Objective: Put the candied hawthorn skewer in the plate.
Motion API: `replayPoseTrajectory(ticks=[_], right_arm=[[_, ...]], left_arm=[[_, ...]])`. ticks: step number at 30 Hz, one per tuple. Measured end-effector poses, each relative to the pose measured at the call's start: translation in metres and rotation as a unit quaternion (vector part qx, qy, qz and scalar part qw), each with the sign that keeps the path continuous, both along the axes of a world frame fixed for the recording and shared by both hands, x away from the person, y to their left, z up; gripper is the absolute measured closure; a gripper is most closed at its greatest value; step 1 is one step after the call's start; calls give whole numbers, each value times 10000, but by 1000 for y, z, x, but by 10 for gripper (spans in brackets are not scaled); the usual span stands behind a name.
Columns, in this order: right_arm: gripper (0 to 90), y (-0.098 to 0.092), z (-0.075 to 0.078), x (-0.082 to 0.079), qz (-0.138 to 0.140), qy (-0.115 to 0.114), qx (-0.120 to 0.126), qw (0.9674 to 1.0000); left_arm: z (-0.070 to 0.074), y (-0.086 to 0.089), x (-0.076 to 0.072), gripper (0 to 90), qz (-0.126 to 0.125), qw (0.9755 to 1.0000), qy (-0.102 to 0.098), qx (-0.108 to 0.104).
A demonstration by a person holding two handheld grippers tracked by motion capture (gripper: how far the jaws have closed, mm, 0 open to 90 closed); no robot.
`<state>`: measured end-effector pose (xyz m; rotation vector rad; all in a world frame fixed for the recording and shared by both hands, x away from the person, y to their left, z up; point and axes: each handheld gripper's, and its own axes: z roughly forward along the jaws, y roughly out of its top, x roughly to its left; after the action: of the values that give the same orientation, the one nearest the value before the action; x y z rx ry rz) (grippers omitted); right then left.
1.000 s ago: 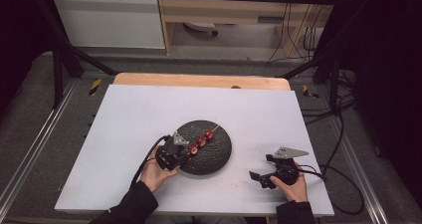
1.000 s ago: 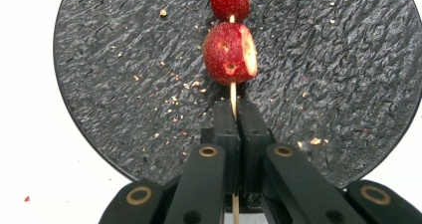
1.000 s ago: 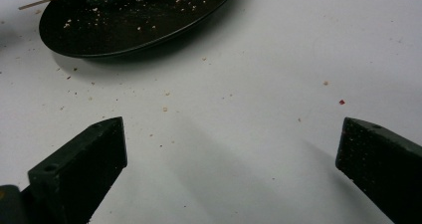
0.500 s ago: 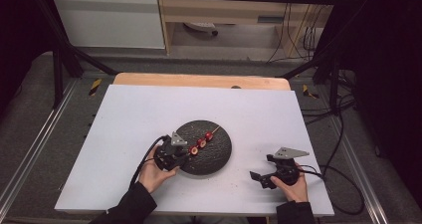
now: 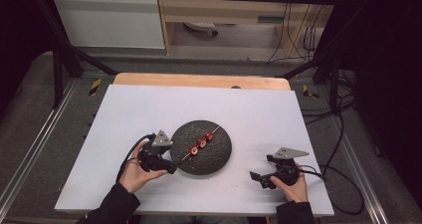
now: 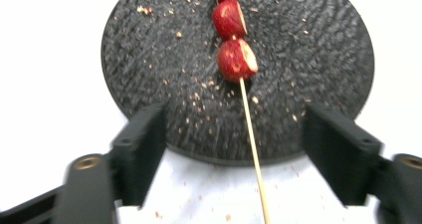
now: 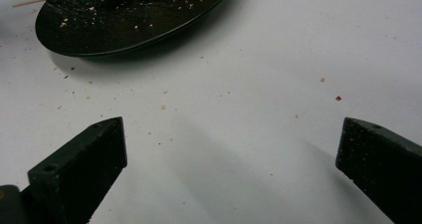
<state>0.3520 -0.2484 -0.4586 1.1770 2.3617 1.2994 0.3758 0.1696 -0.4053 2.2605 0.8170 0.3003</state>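
Observation:
A wooden skewer (image 5: pixel 201 143) with three red fruit pieces lies across the black round plate (image 5: pixel 219 154) in the middle of the white table. My left gripper (image 5: pixel 170 165) sits at the plate's left edge, pointing at it. In the left gripper view its jaws have just been opening and stand wide apart. The bare stick (image 6: pixel 254 149) runs between them untouched, and the nearest fruit piece (image 6: pixel 236 59) lies ahead on the plate (image 6: pixel 308 45). My right gripper (image 5: pixel 259 176) rests open on the table, right of the plate, with nothing between its jaws (image 7: pixel 234 139).
Crumbs are scattered over the plate (image 7: pixel 124 30) and the white table top (image 5: pixel 149 109). The table's wooden far edge (image 5: pixel 199 79) borders a floor with cables. Metal frame rails (image 5: pixel 35 149) run along both sides.
The left gripper has pulled back left off the plate and opened, letting go of the skewer's stick. The skewer now lies on the plate. The right hand has not moved.

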Motion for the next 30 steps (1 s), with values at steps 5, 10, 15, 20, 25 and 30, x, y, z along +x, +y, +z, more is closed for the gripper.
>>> replayPoseTrajectory(ticks=[5, 10, 15, 20, 25, 30], right_arm=[[6, 0, 0, 0, -17, 8, 13, 10000], [6, 0, 0, 0, -22, 14, 3, 10000], [6, 0, 0, 0, -23, 4, -16, 10000], [6, 1, -1, -1, -31, 36, -82, 10000], [6, 1, -2, -1, -11, 53, -113, 9999], [6, 1, -3, -2, 28, 93, -171, 9998]], left_arm=[[-3, 21, -6, 133, 126, 9999, 0, -3], [-10, 44, -13, 79, 315, 9994, -35, -111], [-20, 63, -19, 81, 590, 9979, -100, -241], [-35, 79, -24, 81, 706, 9967, -113, -372], [-45, 91, -31, 85, 816, 9955, -243, -417], [-46, 95, -33, 86, 858, 9952, -289, -382]])
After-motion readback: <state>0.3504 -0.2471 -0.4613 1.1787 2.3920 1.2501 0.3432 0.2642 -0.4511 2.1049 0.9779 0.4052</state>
